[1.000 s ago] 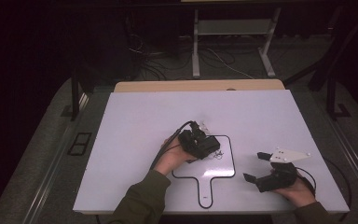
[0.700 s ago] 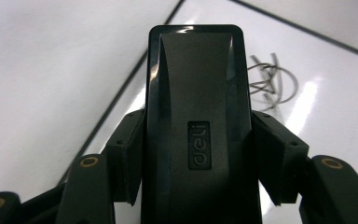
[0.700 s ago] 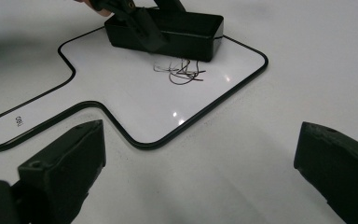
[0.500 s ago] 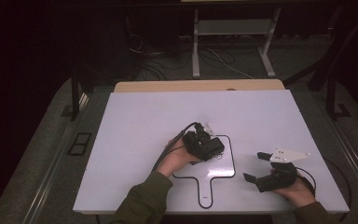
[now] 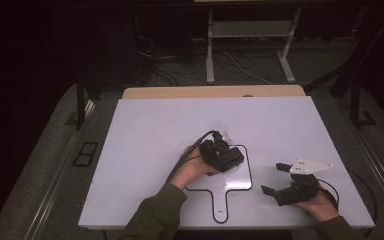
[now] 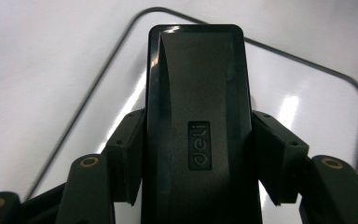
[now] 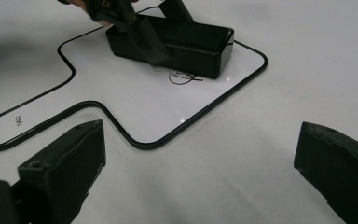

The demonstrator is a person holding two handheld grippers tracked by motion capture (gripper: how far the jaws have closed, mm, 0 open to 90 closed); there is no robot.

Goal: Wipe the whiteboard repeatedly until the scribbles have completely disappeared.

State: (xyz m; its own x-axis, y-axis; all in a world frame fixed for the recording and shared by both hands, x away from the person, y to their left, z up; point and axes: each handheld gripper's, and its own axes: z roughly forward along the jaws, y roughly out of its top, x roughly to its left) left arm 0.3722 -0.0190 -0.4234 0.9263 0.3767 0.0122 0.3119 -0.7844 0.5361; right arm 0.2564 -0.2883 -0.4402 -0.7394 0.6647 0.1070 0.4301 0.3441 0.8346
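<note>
- one black eraser block (image 6: 198, 126) with a "deli" mark on top, two grippers, one small paddle-shaped whiteboard (image 5: 240, 182) with a black rim, and one big white table sheet (image 5: 145, 135) under it all.
- the eraser block lies flat on the paddle-shaped whiteboard, in its wide part near the far corner, one end close to the black rim.
- the left gripper (image 5: 220, 152) pinches the eraser block across its narrow sides; in the left gripper view a pad presses each flank and the block runs straight out between them.
- the right gripper (image 5: 280, 180) rests on the table sheet off the paddle-shaped whiteboard's right side, well apart from the block, its jaws spread wide with bare sheet between them.
- a dark scribble (image 7: 182, 76) sits on the paddle-shaped whiteboard just beside the eraser block, on the side facing the right gripper; a small printed mark (image 7: 17, 121) sits on the board's handle.
- the left gripper's cable (image 5: 192, 152) loops over the sheet left of the paddle-shaped whiteboard; nothing stands between the block and the scribble.
- bare sheet lies wide beyond the paddle-shaped whiteboard's far and left sides; its handle points at the sheet's near edge, ending close to it.
- past the sheet's far edge shows a wooden table strip (image 5: 215, 91).
</note>
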